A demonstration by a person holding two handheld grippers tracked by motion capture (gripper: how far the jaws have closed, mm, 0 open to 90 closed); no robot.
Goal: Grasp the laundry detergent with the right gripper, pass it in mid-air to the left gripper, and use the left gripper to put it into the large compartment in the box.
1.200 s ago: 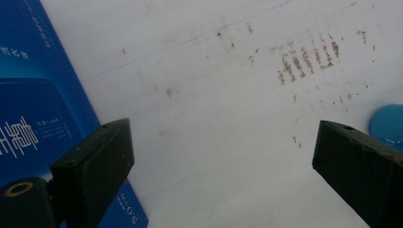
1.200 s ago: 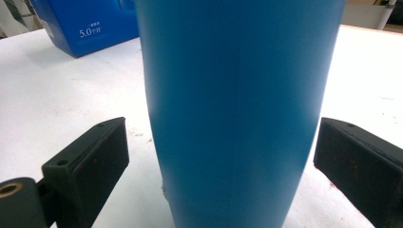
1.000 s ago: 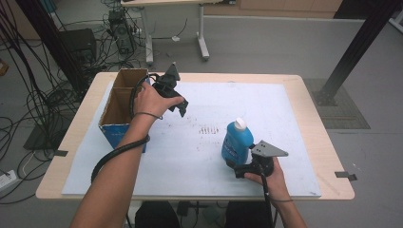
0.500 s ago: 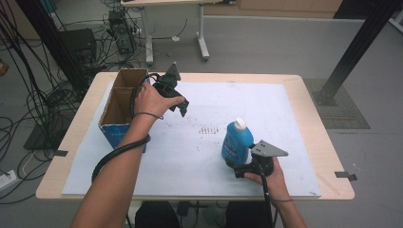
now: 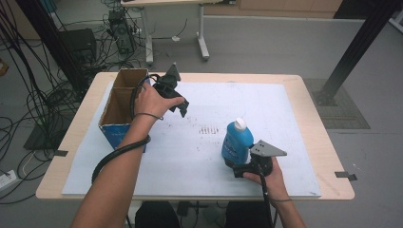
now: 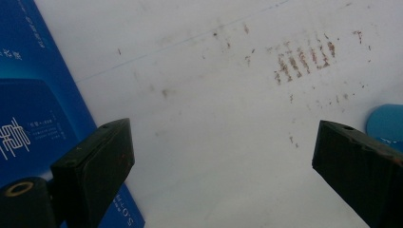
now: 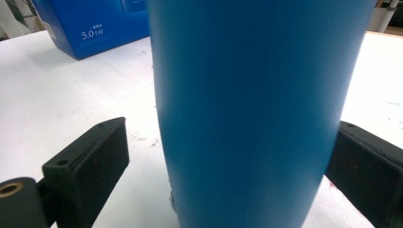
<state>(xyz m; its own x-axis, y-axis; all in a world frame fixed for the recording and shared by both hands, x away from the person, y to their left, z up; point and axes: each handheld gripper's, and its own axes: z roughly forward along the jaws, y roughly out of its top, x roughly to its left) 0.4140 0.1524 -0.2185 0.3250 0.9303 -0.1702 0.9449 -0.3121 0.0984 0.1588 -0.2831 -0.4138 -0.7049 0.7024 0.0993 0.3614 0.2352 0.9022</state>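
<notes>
A blue bottle (image 5: 236, 141) with a white cap stands upright on the white sheet (image 5: 199, 156), right of centre. My right gripper (image 5: 234, 162) sits low at its base. In the right gripper view the bottle (image 7: 256, 109) stands between the wide-apart jaws, with a gap at the left jaw, so my right gripper (image 7: 228, 142) is open. My left gripper (image 5: 183, 107) hovers over the sheet beside the box (image 5: 116, 129). It is open with nothing between its jaws (image 6: 223, 152); the box (image 6: 28, 118) lies at its left and the bottle's edge (image 6: 386, 124) at its right.
The open cardboard box, blue outside, stands at the table's left side and shows as a blue box (image 7: 95, 19) behind the bottle. A patch of reddish-brown marks (image 5: 208, 130) stains the sheet's middle. Cables and a black stand lie on the floor beyond the table.
</notes>
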